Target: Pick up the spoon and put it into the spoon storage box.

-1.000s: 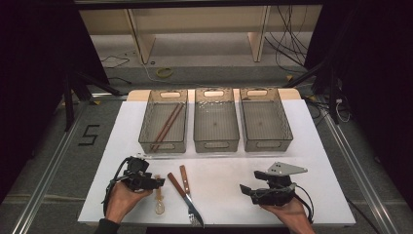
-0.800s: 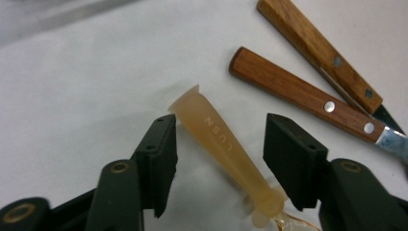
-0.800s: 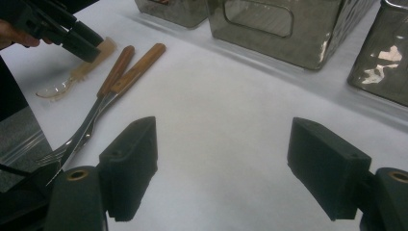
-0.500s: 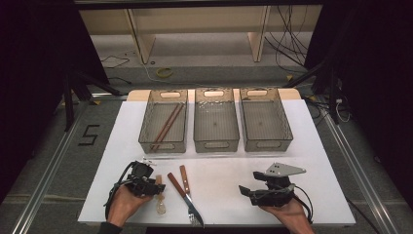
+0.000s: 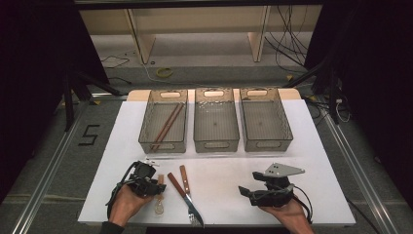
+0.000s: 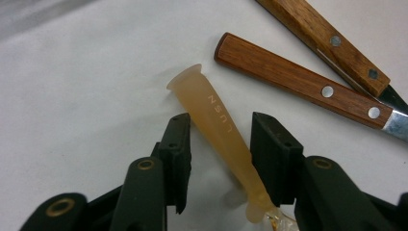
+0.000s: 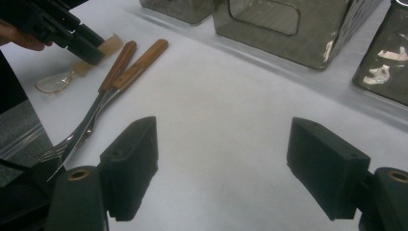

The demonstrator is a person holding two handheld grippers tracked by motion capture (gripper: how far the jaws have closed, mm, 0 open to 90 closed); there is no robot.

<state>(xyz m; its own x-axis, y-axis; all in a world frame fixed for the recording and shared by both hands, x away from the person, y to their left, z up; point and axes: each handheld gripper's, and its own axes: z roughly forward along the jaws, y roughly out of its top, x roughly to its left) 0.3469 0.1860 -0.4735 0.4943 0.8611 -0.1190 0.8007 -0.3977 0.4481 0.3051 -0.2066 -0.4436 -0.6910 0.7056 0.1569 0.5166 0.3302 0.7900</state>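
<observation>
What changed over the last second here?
The left tool shifted slightly toward the person and right, onto the spoon, and its jaws have just been closing around the handle; the pads do not clearly press it yet. The right tool, knife, fork, chopsticks and bins stayed put.

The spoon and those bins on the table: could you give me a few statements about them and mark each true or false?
1. The left gripper has the pale spoon handle between its jaws. True.
2. The chopsticks lie in the middle bin. False: they lie in the left bin.
3. The right gripper holds the fork. False: its jaws stand open over bare table.
4. The knife and fork lie on the table beside the spoon. True.
</observation>
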